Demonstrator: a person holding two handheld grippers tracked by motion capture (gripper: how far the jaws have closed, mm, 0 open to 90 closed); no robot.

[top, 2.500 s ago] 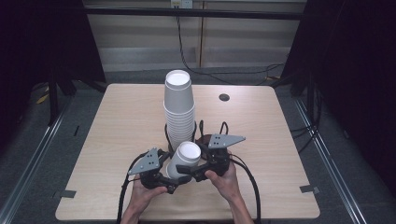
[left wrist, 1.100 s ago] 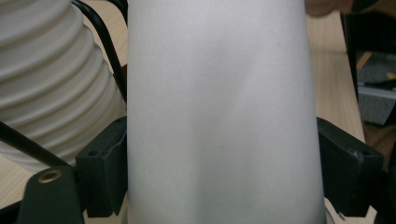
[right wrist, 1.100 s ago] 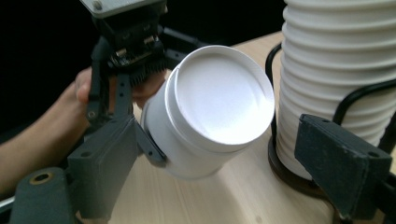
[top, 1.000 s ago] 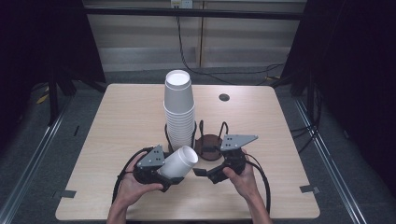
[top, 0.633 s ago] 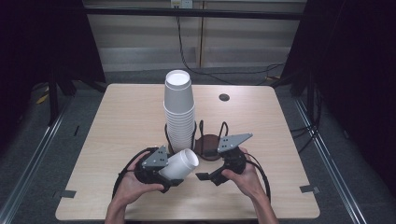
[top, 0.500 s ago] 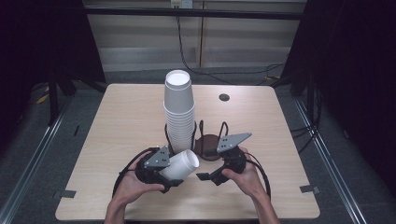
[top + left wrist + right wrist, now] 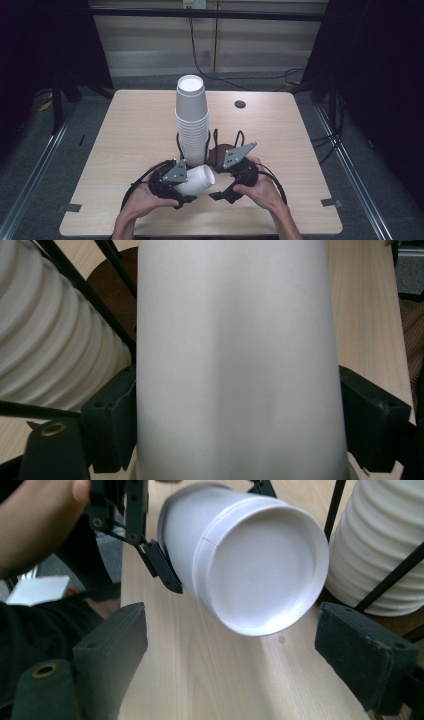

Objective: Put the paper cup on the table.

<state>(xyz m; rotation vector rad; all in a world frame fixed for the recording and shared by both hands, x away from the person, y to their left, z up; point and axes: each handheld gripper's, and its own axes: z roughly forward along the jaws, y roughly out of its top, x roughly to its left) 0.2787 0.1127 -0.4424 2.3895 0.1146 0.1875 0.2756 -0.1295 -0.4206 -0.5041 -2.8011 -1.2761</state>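
one white cup (image 7: 198,180) lies sideways clamped in the left gripper (image 7: 176,182), while the right gripper (image 7: 240,645) gapes empty.

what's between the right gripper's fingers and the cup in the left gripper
Nothing but bare table: in the right gripper view, the right gripper stands open, short of the cup's base.

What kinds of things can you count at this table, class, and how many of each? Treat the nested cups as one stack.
Stack of white paper cups: 1
Single white paper cup, clamped on its side in the left gripper: 1
Black wire cup holder: 1
Handheld grippers, left and right: 2
Wooden table: 1
Total: 6
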